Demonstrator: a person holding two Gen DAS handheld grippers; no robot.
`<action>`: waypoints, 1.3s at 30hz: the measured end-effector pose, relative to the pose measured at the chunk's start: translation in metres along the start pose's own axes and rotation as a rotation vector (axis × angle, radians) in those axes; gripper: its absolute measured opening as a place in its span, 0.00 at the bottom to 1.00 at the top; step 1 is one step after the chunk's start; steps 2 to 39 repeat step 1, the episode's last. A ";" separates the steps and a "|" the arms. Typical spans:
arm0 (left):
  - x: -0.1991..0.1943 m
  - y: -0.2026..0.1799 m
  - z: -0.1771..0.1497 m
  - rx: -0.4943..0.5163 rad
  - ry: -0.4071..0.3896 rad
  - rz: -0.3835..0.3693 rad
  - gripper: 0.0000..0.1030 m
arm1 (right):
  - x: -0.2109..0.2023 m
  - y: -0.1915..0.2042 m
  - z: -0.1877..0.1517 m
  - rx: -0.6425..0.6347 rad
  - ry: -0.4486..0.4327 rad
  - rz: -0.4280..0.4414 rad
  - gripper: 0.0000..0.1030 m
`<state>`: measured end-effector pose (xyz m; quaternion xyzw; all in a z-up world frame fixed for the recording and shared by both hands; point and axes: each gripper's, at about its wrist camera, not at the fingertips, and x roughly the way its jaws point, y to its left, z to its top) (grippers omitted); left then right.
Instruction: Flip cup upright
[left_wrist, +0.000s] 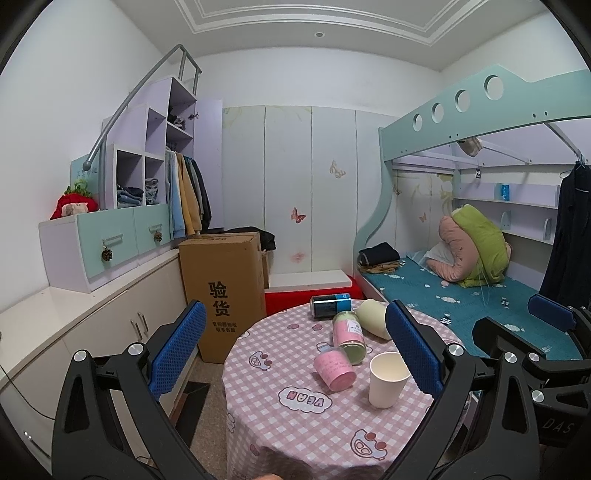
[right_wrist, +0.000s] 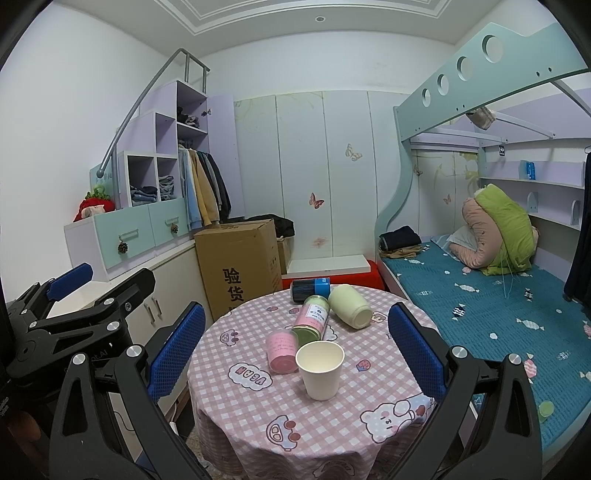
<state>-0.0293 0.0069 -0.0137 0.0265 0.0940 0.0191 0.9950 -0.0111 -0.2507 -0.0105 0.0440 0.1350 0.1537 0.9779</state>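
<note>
1. Cup position: the white paper cup (right_wrist: 320, 370) stood upright, mouth up, at the desk's (right_wrist: 332, 435) near edge.
2. Jaws: the left gripper (left_wrist: 295, 350) and right gripper (right_wrist: 295, 350) were wide apart, holding nothing.
3. Risk: a stray jaw sweep could have toppled it against the pink cylindrical jar (right_wrist: 282, 350) just beside it.

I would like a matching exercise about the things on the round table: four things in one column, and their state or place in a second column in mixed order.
Things:
1. paper cup
2. pink jar
3. dark can
4. pale green cup

States:
A. lies on its side at the far edge of the table
B. stands upright with its open mouth up, nearest the camera
C. lies on its side just left of the paper cup
D. lies on its side with its mouth turned toward the camera, right of the dark can

Pairs: 1-B, 2-C, 3-A, 4-D
</note>
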 end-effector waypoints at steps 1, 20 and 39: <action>-0.001 0.000 0.000 -0.002 0.002 -0.002 0.95 | 0.000 0.000 0.000 0.001 0.000 -0.001 0.93; -0.001 0.000 0.000 -0.002 0.002 -0.002 0.95 | 0.000 0.000 0.000 0.001 0.000 -0.001 0.93; -0.001 0.000 0.000 -0.002 0.002 -0.002 0.95 | 0.000 0.000 0.000 0.001 0.000 -0.001 0.93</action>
